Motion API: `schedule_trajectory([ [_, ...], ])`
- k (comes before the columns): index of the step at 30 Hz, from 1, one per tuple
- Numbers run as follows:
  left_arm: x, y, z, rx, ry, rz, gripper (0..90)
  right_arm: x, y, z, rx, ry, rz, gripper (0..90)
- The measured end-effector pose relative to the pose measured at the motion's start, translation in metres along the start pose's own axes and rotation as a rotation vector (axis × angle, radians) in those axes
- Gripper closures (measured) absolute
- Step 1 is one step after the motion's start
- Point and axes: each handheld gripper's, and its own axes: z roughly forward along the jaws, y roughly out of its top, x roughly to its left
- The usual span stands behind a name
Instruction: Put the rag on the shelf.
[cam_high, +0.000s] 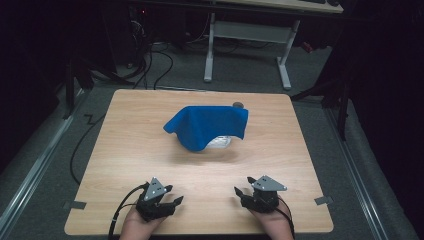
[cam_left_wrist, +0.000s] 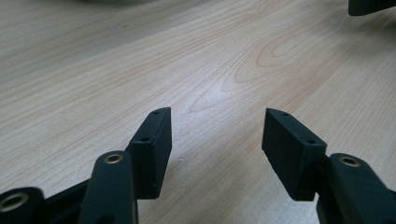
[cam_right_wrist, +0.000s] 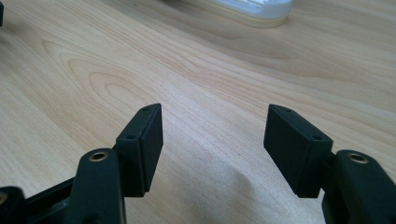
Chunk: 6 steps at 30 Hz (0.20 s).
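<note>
high view, blue cloth (cam_high: 206, 125) draped mid-table, lying left-right

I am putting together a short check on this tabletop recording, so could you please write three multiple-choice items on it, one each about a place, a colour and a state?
1. Where on the table does the cloth lie?
A. draped over something near the middle, toward the far edge
B. flat at the near left corner
C. hanging off the right edge

2. What colour is the cloth?
A. red
B. blue
C. white

3. How do the jaws of the left gripper and right gripper stand?
A. both shut on the cloth
B. one shut, one open
C. both open, nothing between them

Answers: 1 A, the high view shows it tented over a pale item mid-table; 2 B, it is plainly blue; 3 C, each gripper view shows bare wood between spread jaws.
</note>
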Motion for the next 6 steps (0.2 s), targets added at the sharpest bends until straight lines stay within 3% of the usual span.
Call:
schedule_trajectory([
  [6, 0.0044, -0.0019, 0.0006, 0.003, 0.006, -0.019, 42.9, -0.002, -0.0002, 0.0026, -0.004, 0.006, 0.01, 37.6],
])
